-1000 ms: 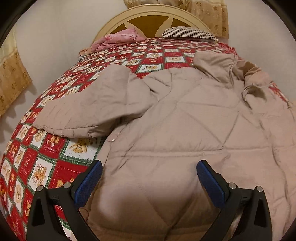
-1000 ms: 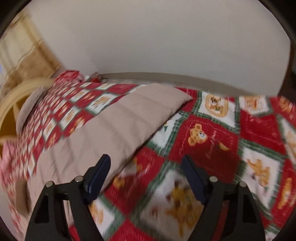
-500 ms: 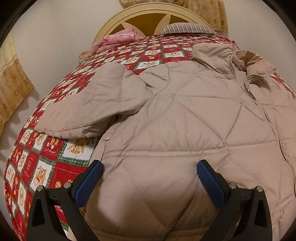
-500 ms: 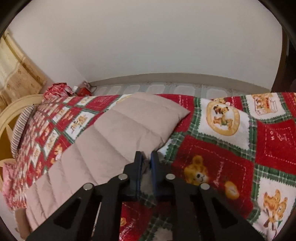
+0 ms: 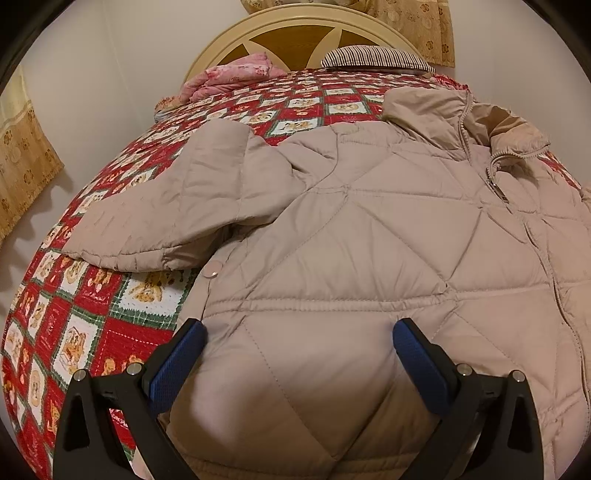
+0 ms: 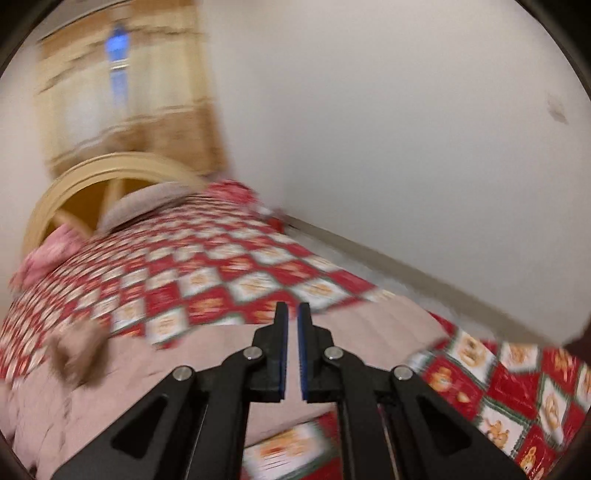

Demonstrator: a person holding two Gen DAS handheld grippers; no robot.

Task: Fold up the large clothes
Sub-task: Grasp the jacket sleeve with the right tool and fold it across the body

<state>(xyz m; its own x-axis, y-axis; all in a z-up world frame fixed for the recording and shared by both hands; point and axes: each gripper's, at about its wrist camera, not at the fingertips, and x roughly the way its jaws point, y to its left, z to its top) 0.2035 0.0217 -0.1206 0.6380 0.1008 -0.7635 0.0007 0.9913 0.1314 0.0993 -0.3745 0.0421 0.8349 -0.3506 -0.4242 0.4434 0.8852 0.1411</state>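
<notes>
While on quilt (image 5: 92, 314), jacket (image 5: 351, 240) near pillow (image 5: 373, 59).

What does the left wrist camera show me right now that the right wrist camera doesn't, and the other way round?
Only the left wrist view: the beige quilted jacket's front spread flat, its zipper and collar, one sleeve lying out to the side, and the left gripper open over the lower part.

Only the right wrist view, which is blurred: the right gripper shut, with jacket fabric running up to the pads; whether it is pinched is hard to tell. Also the wall and floor strip beside the bed.

Both: the red bear-patterned quilt, the cream headboard, the pink bedding and the curtain.
</notes>
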